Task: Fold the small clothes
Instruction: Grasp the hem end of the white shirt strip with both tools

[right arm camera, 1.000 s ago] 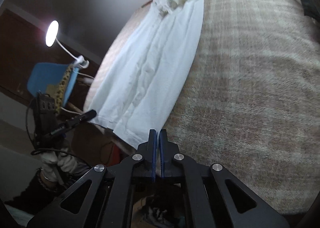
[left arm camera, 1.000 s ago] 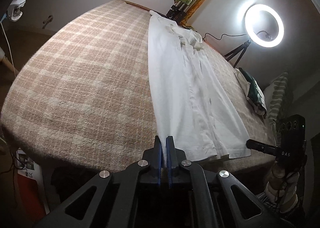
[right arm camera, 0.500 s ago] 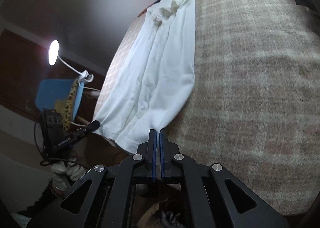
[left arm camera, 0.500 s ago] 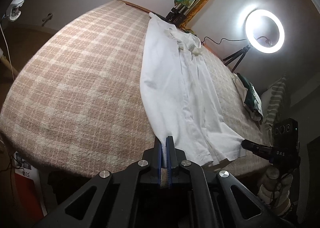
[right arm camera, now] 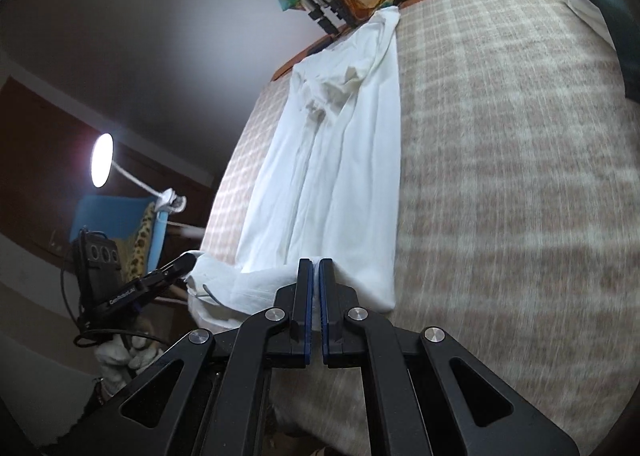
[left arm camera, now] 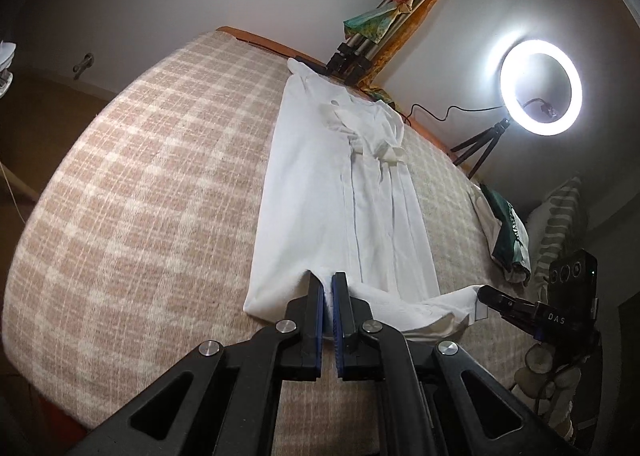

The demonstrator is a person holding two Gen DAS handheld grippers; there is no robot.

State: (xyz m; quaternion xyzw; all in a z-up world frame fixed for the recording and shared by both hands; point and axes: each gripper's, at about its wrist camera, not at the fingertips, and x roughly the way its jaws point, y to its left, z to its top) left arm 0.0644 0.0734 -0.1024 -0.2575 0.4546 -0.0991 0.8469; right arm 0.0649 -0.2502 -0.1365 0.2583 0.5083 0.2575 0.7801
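Note:
A long white garment lies lengthwise on a plaid-covered bed, its sides folded in and its collar end at the far edge. My left gripper is shut on the near hem at its left corner. My right gripper is shut on the same hem at its right corner; the garment also shows in the right wrist view. The hem is lifted and carried over the garment's lower part. Each gripper's tip shows in the other's view, clamped on the hem.
A lit ring light on a tripod stands beyond the bed's far right. A green and white cloth lies at the bed's right edge by a striped pillow. A tripod leans at the headboard. A lamp and blue chair stand left.
Both grippers have lifted the near hem off the bed's front edge and carried it forward over the garment. The lower part now doubles over itself.

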